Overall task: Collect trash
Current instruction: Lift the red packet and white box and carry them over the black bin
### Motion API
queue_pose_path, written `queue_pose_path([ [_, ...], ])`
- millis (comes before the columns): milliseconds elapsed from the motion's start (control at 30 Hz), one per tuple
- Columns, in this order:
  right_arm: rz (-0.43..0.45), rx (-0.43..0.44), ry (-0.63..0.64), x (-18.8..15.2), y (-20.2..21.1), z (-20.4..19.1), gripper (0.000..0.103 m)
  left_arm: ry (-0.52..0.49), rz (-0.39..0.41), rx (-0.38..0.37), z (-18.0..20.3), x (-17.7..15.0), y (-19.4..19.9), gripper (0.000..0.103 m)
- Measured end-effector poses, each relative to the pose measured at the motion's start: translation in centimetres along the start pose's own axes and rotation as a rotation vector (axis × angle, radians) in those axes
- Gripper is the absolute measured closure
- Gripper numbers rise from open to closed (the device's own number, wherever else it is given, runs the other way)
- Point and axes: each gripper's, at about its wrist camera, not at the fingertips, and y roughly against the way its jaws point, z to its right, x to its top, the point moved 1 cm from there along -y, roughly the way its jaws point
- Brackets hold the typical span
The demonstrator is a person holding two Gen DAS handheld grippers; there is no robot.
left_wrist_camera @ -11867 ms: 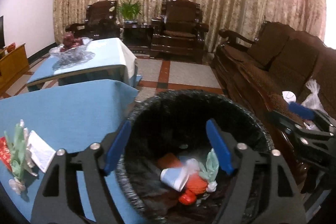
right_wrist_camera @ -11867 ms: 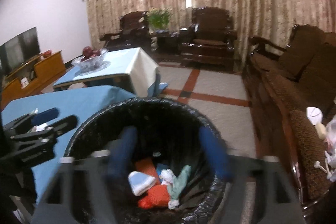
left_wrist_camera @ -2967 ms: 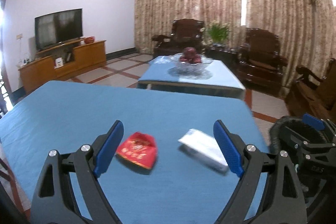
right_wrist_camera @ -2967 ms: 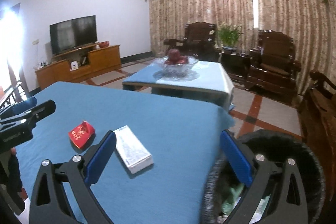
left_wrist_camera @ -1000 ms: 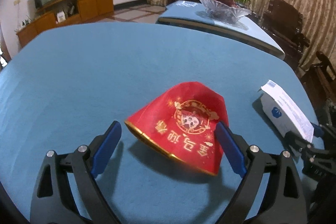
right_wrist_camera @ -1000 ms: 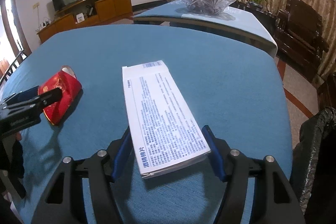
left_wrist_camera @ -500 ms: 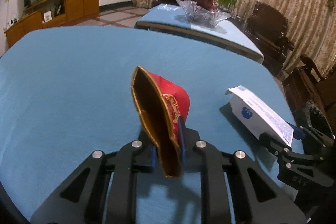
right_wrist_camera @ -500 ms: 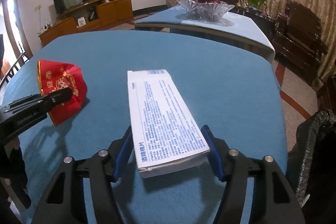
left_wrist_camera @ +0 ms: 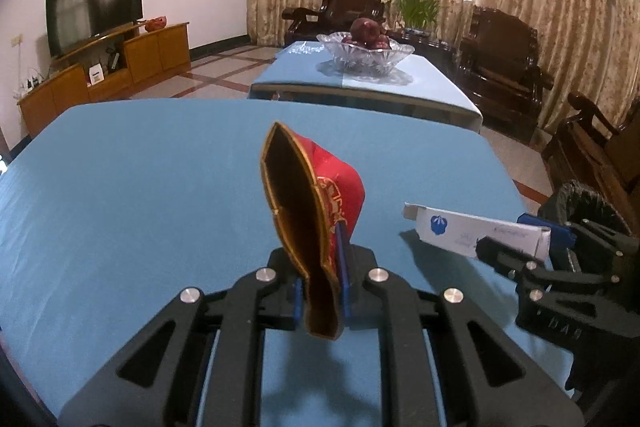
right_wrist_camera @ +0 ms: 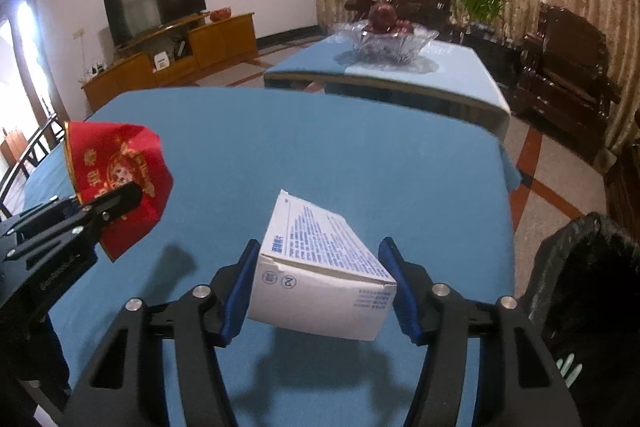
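Note:
A red and gold paper packet (left_wrist_camera: 316, 203) stands upright between the blue pads of my left gripper (left_wrist_camera: 320, 291), whose jaws are closing and pinch its lower edge; it hangs above the blue table (left_wrist_camera: 140, 187). In the right wrist view that packet (right_wrist_camera: 116, 159) and the left gripper (right_wrist_camera: 116, 199) are at the left. My right gripper (right_wrist_camera: 318, 245) is closing on a white printed box (right_wrist_camera: 320, 267), pads pressed to both sides, with the box lifted off the cloth and its shadow below. The left wrist view shows the box (left_wrist_camera: 460, 227) at the right.
A black-lined trash bin (right_wrist_camera: 580, 267) stands off the table's right edge, also visible as the bin (left_wrist_camera: 588, 199) in the left wrist view. Beyond are a second blue table with a glass fruit bowl (left_wrist_camera: 368, 51), dark wooden armchairs (left_wrist_camera: 500, 59), and a TV (left_wrist_camera: 94, 7) on a wooden cabinet.
The left jaws shut on the red packet, which lay flat, and lifted it upright. The right gripper raised the white box off the table; both have risen.

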Motion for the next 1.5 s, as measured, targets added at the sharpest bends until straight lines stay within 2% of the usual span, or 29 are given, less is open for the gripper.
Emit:
queue_pose_path([
  [333,-0.098,0.031,-0.019,-2.7,-2.9,-0.1,0.043,-0.013,-0.059,0.048,-0.9,-3.5,-0.9,0.091],
  [367,-0.101,0.028,-0.018,-2.7,-3.2,-0.2,0.042,-0.011,-0.061,0.051,-1.2,-3.7,-0.9,0.091],
  [433,-0.101,0.018,-0.016,-2.7,-3.7,-0.4,0.031,-0.002,-0.069,0.057,-1.5,-3.9,-1.2,0.091],
  [500,-0.096,-0.001,-0.015,-2.7,-4.0,-0.5,0.027,0.002,-0.07,0.059,-1.8,-4.1,-1.2,0.091],
  [567,-0.105,0.003,-0.016,-2.6,-4.6,-0.5,0.03,0.005,-0.073,0.058,-1.9,-4.2,-1.3,0.091],
  [600,-0.113,0.008,-0.016,-2.6,-4.8,-0.5,0.044,0.004,-0.074,0.057,-1.9,-4.3,-1.3,0.091],
  [667,-0.109,0.01,-0.013,-2.5,-4.6,-0.6,0.047,0.003,-0.076,0.057,-1.9,-4.4,-1.2,0.091],
  [1033,0.005,0.02,-0.002,0.1,1.2,-0.9,0.047,-0.005,-0.029,0.057,-0.8,-3.3,0.5,0.091],
  [1500,0.129,-0.008,-0.027,2.2,10.5,1.5,0.047,-0.04,0.096,0.011,4.3,0.2,6.3,0.091],
])
